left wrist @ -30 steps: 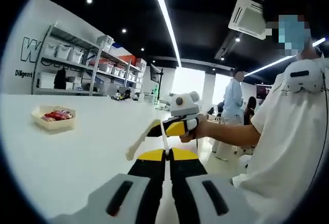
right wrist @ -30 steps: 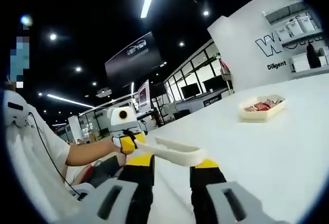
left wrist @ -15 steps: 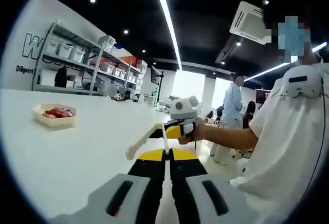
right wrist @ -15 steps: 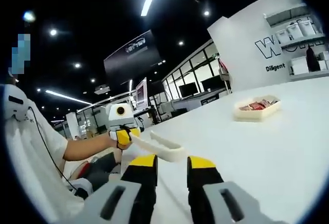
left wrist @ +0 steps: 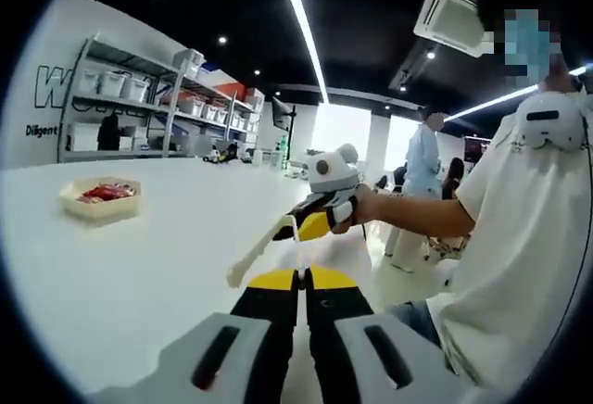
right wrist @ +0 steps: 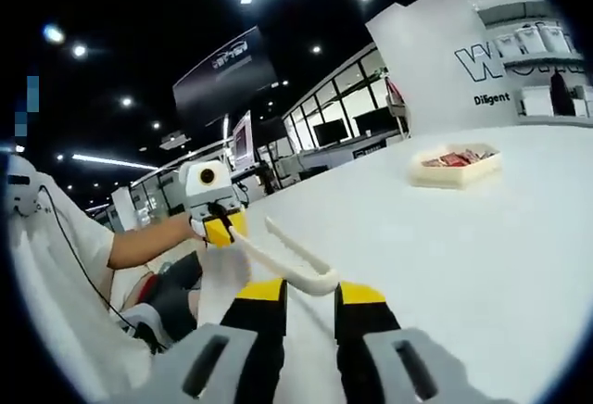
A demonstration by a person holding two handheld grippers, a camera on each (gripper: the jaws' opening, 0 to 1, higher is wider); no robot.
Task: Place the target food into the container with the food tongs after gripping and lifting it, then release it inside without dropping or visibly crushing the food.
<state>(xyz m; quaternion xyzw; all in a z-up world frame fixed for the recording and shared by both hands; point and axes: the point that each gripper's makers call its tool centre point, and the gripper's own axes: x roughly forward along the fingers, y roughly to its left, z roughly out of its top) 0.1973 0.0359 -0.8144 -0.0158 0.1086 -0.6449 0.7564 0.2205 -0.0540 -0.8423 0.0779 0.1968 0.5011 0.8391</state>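
White food tongs (left wrist: 259, 251) hang in the air between my two grippers. My left gripper (left wrist: 301, 279) is shut on the thin edge of one tong arm. It appears again in the right gripper view (right wrist: 219, 230), held by a hand. My right gripper (right wrist: 313, 291) grips the bent hinge end of the tongs (right wrist: 278, 254), and it is seen from the left (left wrist: 320, 223) too. The other tong arm points free. A shallow cream tray (left wrist: 100, 208) holding red food pieces (left wrist: 107, 191) sits far off on the white table; in the right gripper view the tray (right wrist: 454, 174) lies at the upper right.
The white table (left wrist: 139, 274) runs wide between me and the tray. A shelf with bins (left wrist: 139, 98) stands behind it. A person in a white shirt (left wrist: 519, 265) holds the grippers at the table's edge, and other people stand further back (left wrist: 422, 168).
The tongs' hinge end has slid from lying across my right jaws to sitting between them. The right gripper has risen and tilted slightly. Both views have shifted a little.
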